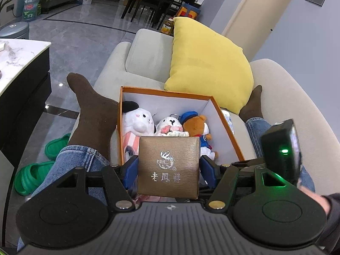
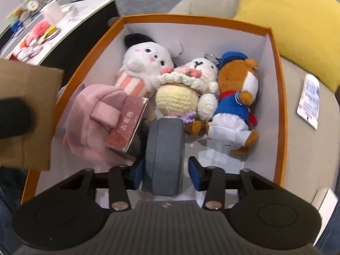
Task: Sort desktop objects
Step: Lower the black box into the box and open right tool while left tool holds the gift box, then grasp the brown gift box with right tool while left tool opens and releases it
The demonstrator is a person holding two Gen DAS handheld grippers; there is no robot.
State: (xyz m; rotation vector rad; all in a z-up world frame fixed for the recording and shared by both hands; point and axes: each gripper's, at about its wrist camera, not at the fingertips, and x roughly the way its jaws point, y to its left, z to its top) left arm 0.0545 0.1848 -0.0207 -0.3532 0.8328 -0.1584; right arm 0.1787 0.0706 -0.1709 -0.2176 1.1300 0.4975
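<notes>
Inside the orange box [image 2: 278,89] on the sofa, the right tool [image 2: 164,165] had a grey case [image 2: 163,148] standing on edge between its blue pads; the left pad lay against the case while the right pad stood clear with a visible gap, so the jaws were apart and the case seemed released, or nearly so, on the box floor. The blur made it hard to tell whether the case leaned on the red booklet [image 2: 127,123] beside it. A pink pouch [image 2: 91,116], a white plush [image 2: 146,63], a crocheted doll [image 2: 176,97] and a sailor bear [image 2: 235,106] filled the far half. To finish well, the right tool should lift straight back so neither pad drags the case over. The left tool [image 1: 167,165] was clamped on a brown gift box [image 1: 169,165] above the near edge of the box; it should wait until the right one clears, then set its load down in the bare near right corner, not on the toys.
</notes>
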